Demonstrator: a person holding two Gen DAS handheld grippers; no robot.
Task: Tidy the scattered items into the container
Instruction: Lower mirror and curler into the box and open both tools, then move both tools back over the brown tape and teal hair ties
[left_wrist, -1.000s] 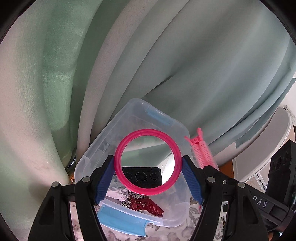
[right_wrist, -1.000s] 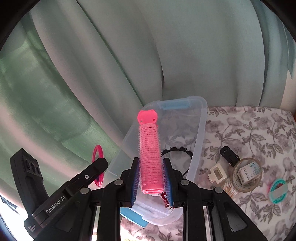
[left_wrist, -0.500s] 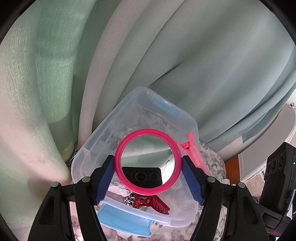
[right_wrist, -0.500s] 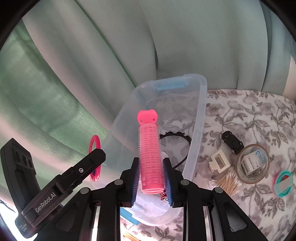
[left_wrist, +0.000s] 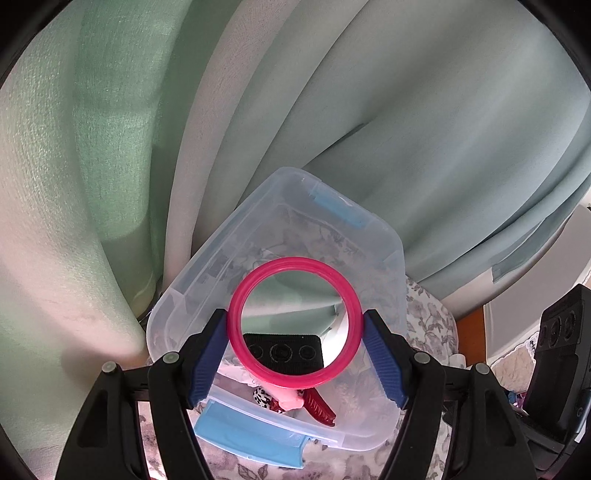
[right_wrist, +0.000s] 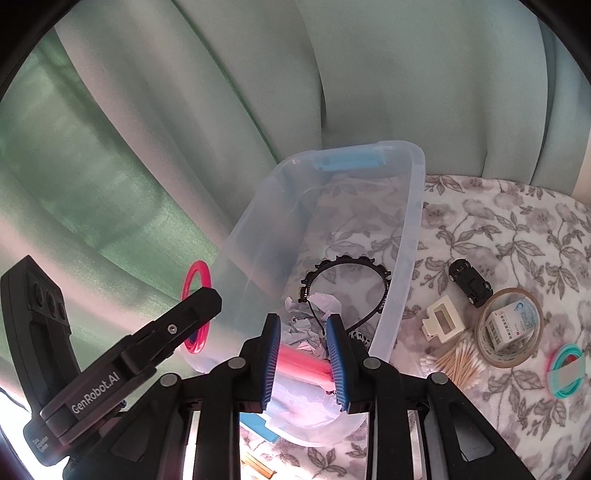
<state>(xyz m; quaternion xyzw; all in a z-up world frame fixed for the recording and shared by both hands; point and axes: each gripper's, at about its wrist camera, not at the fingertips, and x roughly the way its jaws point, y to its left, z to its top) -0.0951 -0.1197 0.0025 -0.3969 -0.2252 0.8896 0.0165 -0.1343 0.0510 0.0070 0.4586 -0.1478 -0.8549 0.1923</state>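
Meanwhile, loose things lie at the right of the right wrist frame on the floral cloth (right_wrist: 498, 229) — a toy car (right_wrist: 470, 282), cotton swabs (right_wrist: 460, 363), a tape roll (right_wrist: 511, 328). The clear container (right_wrist: 415, 236) sits centre, a black headband (right_wrist: 347, 284) inside. The right gripper (right_wrist: 303, 354) tilts down over it, its jaws apart, the pink roller (right_wrist: 301, 363) lying loose below. The left gripper (left_wrist: 295, 347) clamps the pink mirror (left_wrist: 294, 323) above the container.
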